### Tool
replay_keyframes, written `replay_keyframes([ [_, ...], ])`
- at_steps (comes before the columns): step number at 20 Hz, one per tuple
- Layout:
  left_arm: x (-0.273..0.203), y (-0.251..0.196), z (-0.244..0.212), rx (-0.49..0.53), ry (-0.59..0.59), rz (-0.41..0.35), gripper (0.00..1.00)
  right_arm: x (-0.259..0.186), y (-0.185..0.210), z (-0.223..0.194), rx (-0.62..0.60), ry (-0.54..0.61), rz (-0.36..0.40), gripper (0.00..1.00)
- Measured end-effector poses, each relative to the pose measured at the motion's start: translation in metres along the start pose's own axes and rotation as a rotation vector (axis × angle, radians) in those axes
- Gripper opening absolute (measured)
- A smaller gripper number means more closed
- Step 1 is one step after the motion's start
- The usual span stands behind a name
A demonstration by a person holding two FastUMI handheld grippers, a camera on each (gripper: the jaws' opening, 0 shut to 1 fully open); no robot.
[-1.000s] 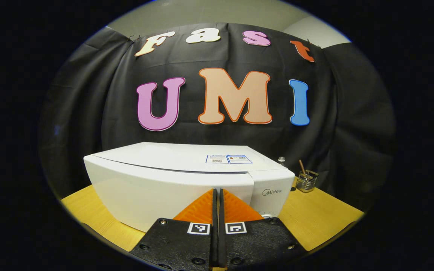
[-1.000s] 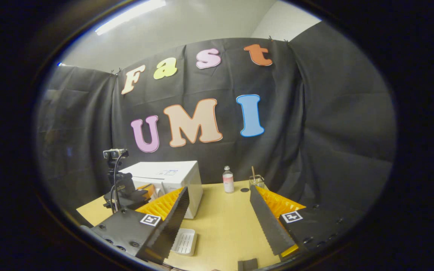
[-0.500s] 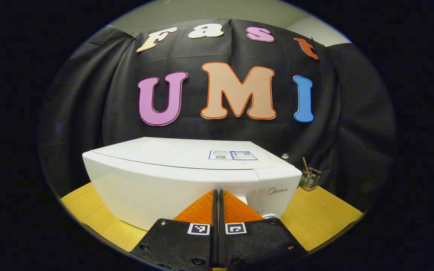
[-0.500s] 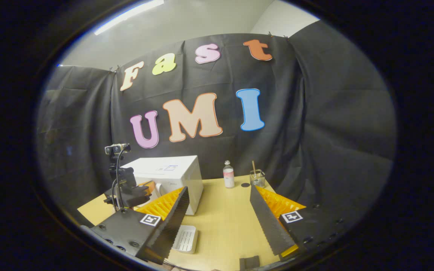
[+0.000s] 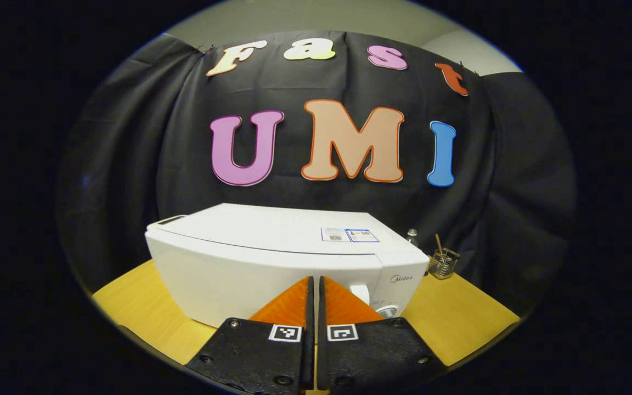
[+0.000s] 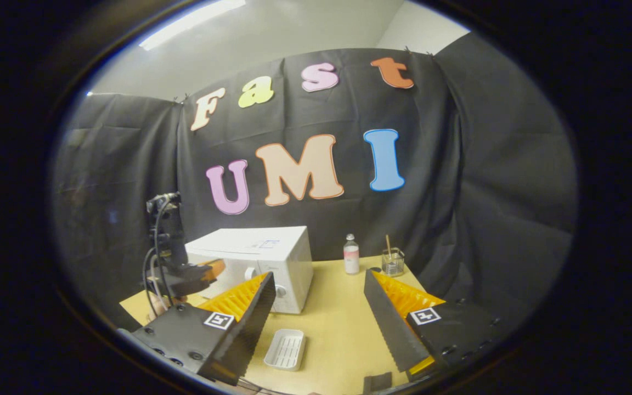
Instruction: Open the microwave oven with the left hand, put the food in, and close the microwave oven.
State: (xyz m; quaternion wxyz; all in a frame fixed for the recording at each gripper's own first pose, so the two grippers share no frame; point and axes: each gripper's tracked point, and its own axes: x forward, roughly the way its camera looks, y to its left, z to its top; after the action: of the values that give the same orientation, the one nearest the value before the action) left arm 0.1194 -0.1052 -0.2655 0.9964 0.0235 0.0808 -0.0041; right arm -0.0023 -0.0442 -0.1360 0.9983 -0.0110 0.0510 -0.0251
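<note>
Dim booth, ceiling strip light (image 6: 192, 22) glares top-left; heavy fisheye bending at edges, focus sharp.

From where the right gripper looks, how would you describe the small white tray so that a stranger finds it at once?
Start at the white microwave on the wooden table. Come forward from its front corner toward the camera: the small white tray lies flat on the bare tabletop, between the right gripper fingers. Unlike the bottle and glass jar standing by the back wall, it is low, rectangular and ribbed inside.
</note>
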Motion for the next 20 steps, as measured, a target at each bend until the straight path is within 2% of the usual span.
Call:
replay_keyframes([
  [1, -0.014, 0.008, 0.012, 0.007, -0.022, 0.02, 0.1, 0.0, 0.006, 0.0, -0.001, 0.001, 0.009, 0.92],
  [2, -0.026, 0.015, 0.024, 0.01, -0.049, 0.027, 0.13, 0.001, 0.013, 0.002, -0.002, 0.001, 0.022, 0.92],
  [3, -0.043, 0.02, 0.036, 0.012, -0.07, 0.033, 0.24, 0.002, 0.021, 0.003, -0.005, 0.0, 0.033, 0.92],
  [4, -0.057, 0.028, 0.043, 0.014, -0.086, 0.045, 0.31, 0.003, 0.029, 0.004, -0.01, -0.003, 0.041, 0.92],
  [5, -0.072, 0.036, 0.052, 0.022, -0.098, 0.056, 0.55, 0.003, 0.036, 0.006, -0.017, -0.008, 0.051, 0.92],
  [6, -0.084, 0.046, 0.061, 0.031, -0.119, 0.075, 0.67, 0.004, 0.045, 0.008, -0.024, -0.012, 0.063, 0.92],
  [7, -0.098, 0.056, 0.071, 0.038, -0.139, 0.102, 0.89, 0.004, 0.056, 0.009, -0.028, -0.014, 0.075, 0.92],
  [8, -0.107, 0.067, 0.079, 0.052, -0.158, 0.127, 0.94, 0.004, 0.065, 0.01, -0.031, -0.015, 0.086, 0.92],
  [10, -0.131, 0.084, 0.088, 0.079, -0.183, 0.177, 0.97, 0.001, 0.083, 0.01, -0.037, -0.012, 0.109, 0.92],
  [12, -0.152, 0.091, 0.094, 0.068, -0.202, 0.185, 0.96, -0.003, 0.1, 0.011, -0.043, -0.01, 0.128, 0.92],
  [13, -0.16, 0.097, 0.097, 0.062, -0.211, 0.191, 0.96, -0.006, 0.108, 0.013, -0.048, -0.015, 0.135, 1.0],
  [16, -0.181, 0.111, 0.108, 0.054, -0.244, 0.211, 0.96, -0.017, 0.126, 0.018, -0.058, -0.033, 0.158, 1.0],
  [17, -0.187, 0.111, 0.111, 0.05, -0.254, 0.209, 0.96, -0.021, 0.131, 0.018, -0.059, -0.04, 0.164, 0.92],
  [20, -0.197, 0.118, 0.111, 0.043, -0.255, 0.21, 0.94, -0.029, 0.14, 0.024, -0.054, -0.057, 0.177, 0.92],
])
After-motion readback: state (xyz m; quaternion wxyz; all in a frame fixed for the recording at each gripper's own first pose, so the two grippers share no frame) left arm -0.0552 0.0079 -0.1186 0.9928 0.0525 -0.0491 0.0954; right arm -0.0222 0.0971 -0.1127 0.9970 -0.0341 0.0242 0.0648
